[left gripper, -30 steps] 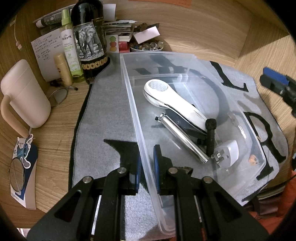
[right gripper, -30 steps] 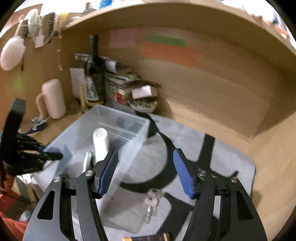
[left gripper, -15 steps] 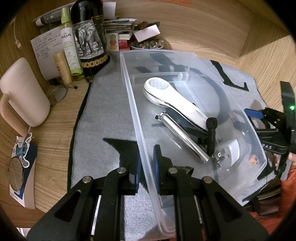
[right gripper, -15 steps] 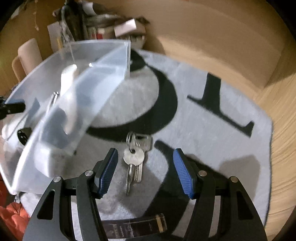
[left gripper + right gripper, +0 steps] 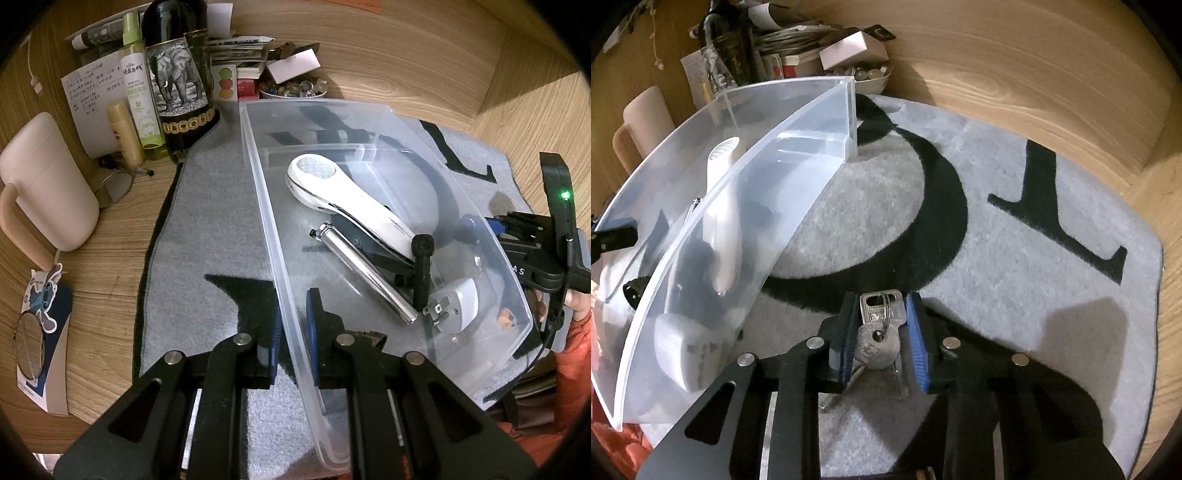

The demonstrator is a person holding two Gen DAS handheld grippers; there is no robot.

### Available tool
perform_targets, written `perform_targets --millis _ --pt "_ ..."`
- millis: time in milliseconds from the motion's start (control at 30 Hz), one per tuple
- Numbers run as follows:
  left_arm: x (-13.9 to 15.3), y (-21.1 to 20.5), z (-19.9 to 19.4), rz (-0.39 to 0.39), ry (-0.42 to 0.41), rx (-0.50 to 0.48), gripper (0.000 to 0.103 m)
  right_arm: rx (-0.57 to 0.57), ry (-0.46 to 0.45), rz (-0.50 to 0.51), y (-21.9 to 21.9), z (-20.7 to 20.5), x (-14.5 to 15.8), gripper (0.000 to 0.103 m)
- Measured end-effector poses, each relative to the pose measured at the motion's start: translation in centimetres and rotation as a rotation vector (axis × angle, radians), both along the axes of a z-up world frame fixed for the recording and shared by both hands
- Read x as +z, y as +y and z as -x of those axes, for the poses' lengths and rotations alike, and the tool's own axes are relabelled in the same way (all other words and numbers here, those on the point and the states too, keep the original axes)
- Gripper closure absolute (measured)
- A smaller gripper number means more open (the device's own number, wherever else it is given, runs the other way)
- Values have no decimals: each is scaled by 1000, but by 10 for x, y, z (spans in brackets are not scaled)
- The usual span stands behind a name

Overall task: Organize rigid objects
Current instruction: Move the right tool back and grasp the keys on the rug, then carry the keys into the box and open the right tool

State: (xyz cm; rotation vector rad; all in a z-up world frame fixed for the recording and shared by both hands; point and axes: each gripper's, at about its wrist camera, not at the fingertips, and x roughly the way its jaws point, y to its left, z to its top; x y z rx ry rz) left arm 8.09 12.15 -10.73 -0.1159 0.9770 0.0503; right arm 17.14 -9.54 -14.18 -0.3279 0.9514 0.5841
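A clear plastic bin [image 5: 266,206] stands on the grey mat, and my left gripper [image 5: 291,314] is shut on its near side wall. Inside lie a white handheld device [image 5: 343,199], a silver metal tube [image 5: 365,273], a black stick-like piece [image 5: 421,266] and a white plug adapter [image 5: 456,302]. To the right of the bin [image 5: 798,147], a bunch of keys [image 5: 877,345] lies on the mat. My right gripper [image 5: 881,317] is closing on the keys, with its blue pads against both sides of them. The key blades are hidden under the jaws.
A grey mat with black letters [image 5: 997,258] covers the wooden desk. Behind the bin stand a wine bottle with an elephant label [image 5: 177,85], a green spray bottle [image 5: 138,92], a bowl of marbles [image 5: 291,88] and papers. A cream mug [image 5: 44,184] and small mirror [image 5: 27,343] sit left.
My right gripper came down from above the bin to the mat, and its wide jaws closed around the keys. The left gripper and the bin have stayed put.
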Motion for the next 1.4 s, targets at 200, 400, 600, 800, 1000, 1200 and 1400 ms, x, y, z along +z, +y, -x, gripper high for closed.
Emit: perform_targets --millis 200,400,600,800,1000,1200,1400 --pt "0 0 0 -1 1 0 91 -12 -23 -12 -4 3 3 80" --pt "0 0 0 1 0 0 91 -33 -67 -45 -13 6 18 81" --pt "-1 1 0 1 1 -1 91 -44 -136 -75 -19 13 42 81" --pt "-1 1 0 1 0 0 91 -37 -214 -112 -20 21 72 81" --pt "-1 1 0 2 0 -1 91 -15 -273 -142 -15 30 95 81" --pt "-2 0 0 1 0 -1 91 34 -328 -193 -2 45 120 81" --pt "-2 0 0 3 0 0 91 118 -355 -219 20 57 131 81"
